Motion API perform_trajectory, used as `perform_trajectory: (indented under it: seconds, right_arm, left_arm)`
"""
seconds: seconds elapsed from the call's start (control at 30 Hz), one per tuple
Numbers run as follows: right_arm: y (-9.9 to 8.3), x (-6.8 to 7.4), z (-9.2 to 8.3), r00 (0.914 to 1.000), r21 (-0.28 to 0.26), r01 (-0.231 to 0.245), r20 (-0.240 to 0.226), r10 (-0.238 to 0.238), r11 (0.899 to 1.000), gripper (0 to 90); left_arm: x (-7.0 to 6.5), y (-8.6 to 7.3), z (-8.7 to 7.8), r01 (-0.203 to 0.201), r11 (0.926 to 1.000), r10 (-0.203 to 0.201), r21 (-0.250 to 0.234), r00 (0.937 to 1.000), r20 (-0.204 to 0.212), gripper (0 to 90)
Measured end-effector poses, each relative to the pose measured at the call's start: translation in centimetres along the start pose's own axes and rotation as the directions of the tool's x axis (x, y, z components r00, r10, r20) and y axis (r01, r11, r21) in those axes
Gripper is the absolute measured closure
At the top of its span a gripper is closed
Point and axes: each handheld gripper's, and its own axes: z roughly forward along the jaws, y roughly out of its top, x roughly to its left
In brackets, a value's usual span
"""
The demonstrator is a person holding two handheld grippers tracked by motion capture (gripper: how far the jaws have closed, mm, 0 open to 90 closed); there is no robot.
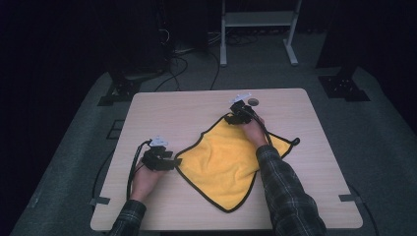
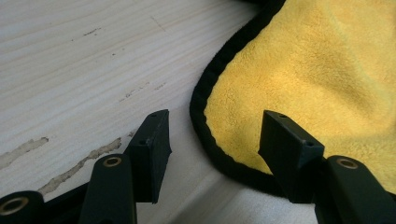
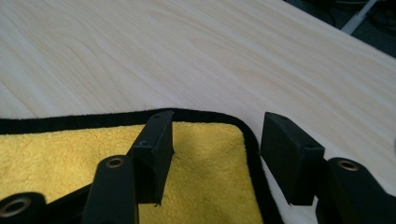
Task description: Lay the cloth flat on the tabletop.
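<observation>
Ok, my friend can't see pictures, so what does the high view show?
A person at a wooden table works on a yellow cloth with black trim, holding tongs in each hand. The left tongs sit open at the cloth's near-left corner, and the right tongs sit open at its far corner.

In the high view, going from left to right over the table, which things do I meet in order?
Left tongs → yellow fleecy cloth with black edging → right tongs → small dark round hole in the wooden table.
</observation>
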Motion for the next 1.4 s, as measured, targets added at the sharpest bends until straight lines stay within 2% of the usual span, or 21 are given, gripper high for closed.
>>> perform_trajectory:
  seconds: [0.1, 0.13, 0.2, 0.33, 0.43, 0.6, 0.7, 0.83, 0.87, 0.9, 1.03, 1.17, 1.2, 1.23, 1.27, 1.3, 1.4]
  right_arm:
    - [-0.2, 0.0, 0.4, 0.9999, 0.004, -0.014, -0.009, 0.014, 1.000, 43.2]
    - [-0.4, -0.3, 0.5, 0.9980, 0.005, -0.056, -0.030, 0.056, 0.998, 43.7]
    - [-0.4, -0.5, 0.4, 0.9978, 0.005, -0.058, -0.033, 0.058, 0.998, 44.5]
    - [-0.6, -0.8, 0.1, 0.9956, 0.019, -0.081, -0.046, 0.081, 0.997, 53.0]
    - [-0.6, -0.9, -0.1, 0.9958, 0.033, -0.074, -0.051, 0.076, 0.997, 61.6]
    - [-0.9, -1.0, -0.9, 0.9955, 0.058, -0.065, -0.065, 0.069, 0.996, 80.7]
    - [-0.9, -1.1, -1.1, 0.9958, 0.070, -0.057, -0.067, 0.062, 0.996, 83.0]
    - [-1.0, -1.1, -1.9, 0.9978, 0.107, -0.029, -0.055, 0.035, 0.994, 84.4]
    - [-1.2, -1.2, -2.7, 0.9983, 0.096, -0.025, -0.049, 0.030, 0.995, 84.6]
    - [-1.2, -1.2, -2.7, 0.9983, 0.096, -0.025, -0.049, 0.030, 0.995, 84.6]
    - [-1.8, -2.1, -5.2, 0.9989, 0.054, -0.022, -0.039, 0.024, 0.998, 84.6]
    - [-2.5, -3.1, -8.4, 0.9979, 0.003, -0.049, -0.042, 0.050, 0.999, 84.7]
    - [-2.9, -3.5, -10.0, 0.9973, -0.022, -0.059, -0.047, 0.057, 0.998, 84.7]
    - [-2.9, -3.5, -10.0, 0.9973, -0.022, -0.059, -0.047, 0.057, 0.998, 84.7]
    - [-3.4, -3.7, -11.7, 0.9968, -0.058, -0.068, -0.046, 0.066, 0.996, 84.7]
    - [-3.4, -3.7, -11.7, 0.9968, -0.058, -0.068, -0.046, 0.066, 0.996, 84.7]
    - [-3.9, -3.8, -14.3, 0.9962, -0.109, -0.077, -0.049, 0.072, 0.991, 84.7]
  left_arm:
    - [-0.2, 0.0, 0.2, -0.013, 0.9999, 0.013, -0.001, 0.9999, -0.006, 42.6]
    - [-0.2, 0.0, 0.2, -0.018, 0.9998, 0.018, 0.002, 0.9998, -0.004, 42.9]
    - [-0.5, 0.1, 0.4, -0.028, 0.9996, 0.028, 0.001, 0.9996, -0.007, 43.4]
    - [-1.0, 0.3, 0.6, -0.051, 0.9987, 0.051, 0.003, 0.9985, -0.019, 49.9]
    - [-1.0, 0.4, 0.6, -0.062, 0.9980, 0.062, 0.012, 0.9974, -0.036, 60.4]
    - [-0.5, 0.5, 0.6, -0.042, 0.9991, 0.042, 0.011, 0.9991, -0.012, 78.5]
    - [-0.4, 0.6, 0.6, -0.037, 0.9992, 0.037, 0.018, 0.9993, 0.009, 82.7]
    - [-0.2, 0.7, 0.7, -0.043, 0.9989, 0.043, 0.019, 0.9990, 0.010, 85.2]
    - [-0.1, 0.8, 0.6, -0.044, 0.9988, 0.043, 0.024, 0.9990, 0.005, 85.4]
    - [0.0, 0.9, 0.5, -0.047, 0.9988, 0.047, 0.018, 0.9989, -0.006, 85.4]
    - [1.0, 1.4, -0.5, -0.028, 0.9992, 0.027, -0.027, 0.9990, -0.036, 85.6]
    - [1.2, 2.4, -1.4, -0.036, 0.9968, 0.033, -0.072, 0.9985, -0.044, 85.9]
    - [1.0, 3.0, -1.8, -0.047, 0.9935, 0.042, -0.104, 0.9979, -0.049, 85.9]
    - [1.0, 3.0, -1.8, -0.047, 0.9935, 0.042, -0.104, 0.9979, -0.049, 85.9]
    - [0.8, 3.4, -2.1, -0.057, 0.9914, 0.052, -0.118, 0.9973, -0.051, 85.9]
    - [0.7, 3.8, -2.3, -0.065, 0.9891, 0.058, -0.132, 0.9969, -0.053, 85.9]
    - [0.3, 5.1, -3.2, -0.098, 0.9805, 0.088, -0.170, 0.9939, -0.066, 86.0]
